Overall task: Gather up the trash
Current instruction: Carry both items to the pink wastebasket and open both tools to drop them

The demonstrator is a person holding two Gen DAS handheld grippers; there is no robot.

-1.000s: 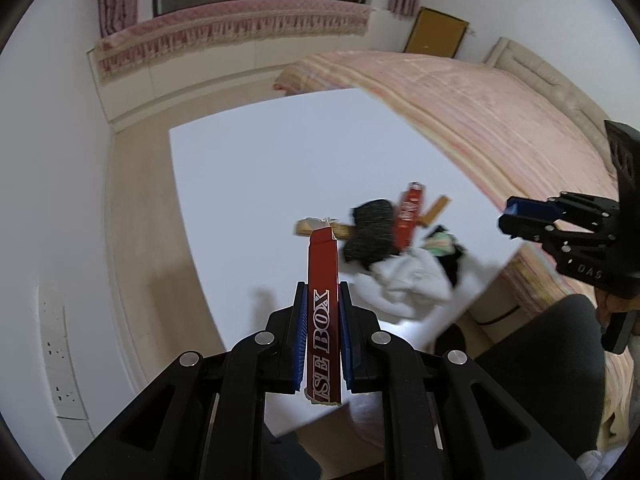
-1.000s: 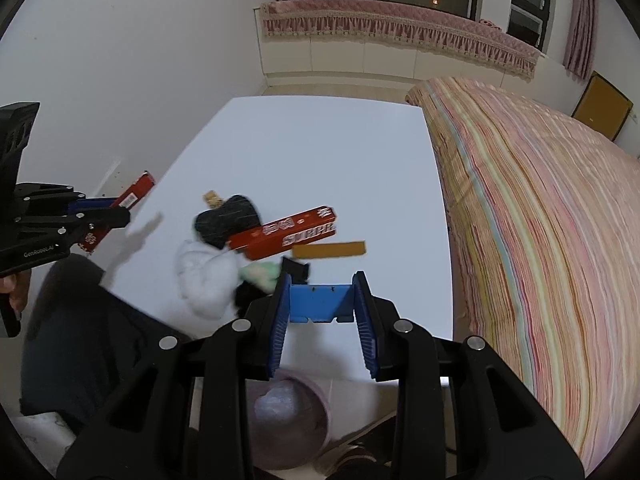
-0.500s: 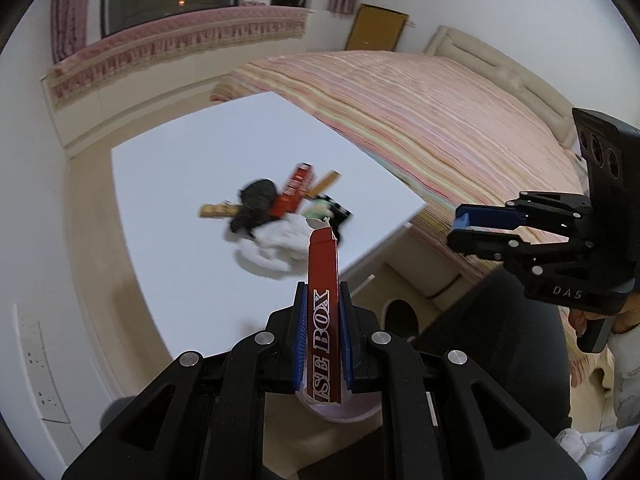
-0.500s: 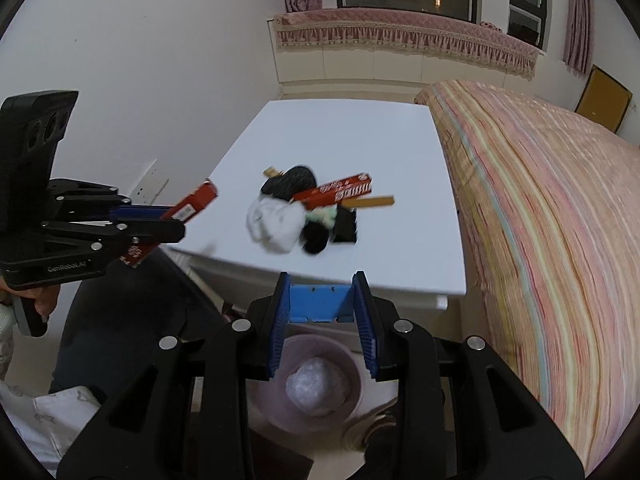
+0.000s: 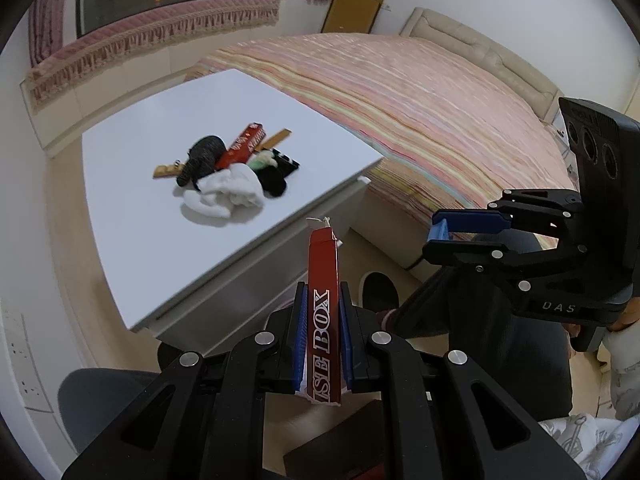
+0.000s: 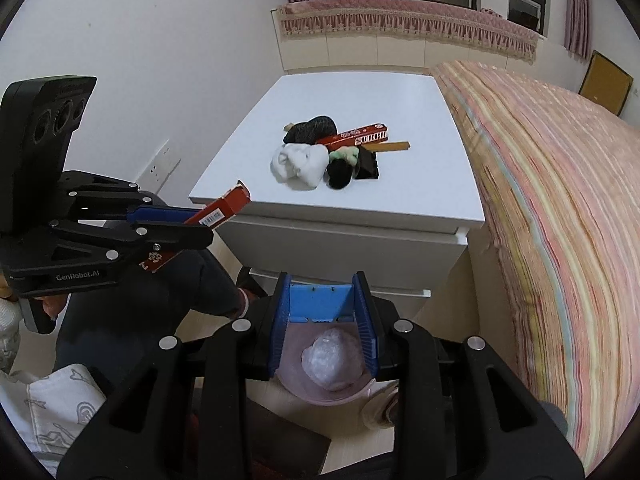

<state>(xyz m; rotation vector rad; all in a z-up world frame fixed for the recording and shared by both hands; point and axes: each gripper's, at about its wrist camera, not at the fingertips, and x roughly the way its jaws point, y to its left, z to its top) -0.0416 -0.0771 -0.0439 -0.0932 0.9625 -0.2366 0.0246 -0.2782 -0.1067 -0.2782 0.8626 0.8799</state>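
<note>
Left wrist view: a white wall socket plate (image 5: 22, 364) sat at the far left edge, and next to it the white rectangular table top (image 5: 132, 208) carried a heap of rubbish near its middle. In the heap, from left to right, lay a flat tan cardboard strip (image 5: 168, 169), a dark grey knitted cloth ball (image 5: 203, 155), a crumpled white cloth (image 5: 228, 192), a long red printed carton (image 5: 242, 147) leaning across the top, and a black wadded cloth (image 5: 273, 185). Below the table's near corner, the left gripper (image 5: 322, 320) was clenched on a narrow red cardboard box lettered in white (image 5: 323, 280), which stood out ahead of the blue pads, off the table and over the floor. Further right, the right gripper (image 5: 468, 232) hung in the air with its fingers apart and nothing between them, in front of the bed with the pink striped cover (image 5: 420, 112).

In the right wrist view, the left gripper (image 6: 200, 222) appeared at the left holding the same red box (image 6: 230, 204) just off the table's near corner. The rubbish heap lay on the table (image 6: 360, 200) beyond. At centre bottom the right gripper (image 6: 323, 326) stood released and empty, directly above a round pink plastic bin (image 6: 340, 394) holding a crumpled ball of clear wrap (image 6: 332, 364)
</note>
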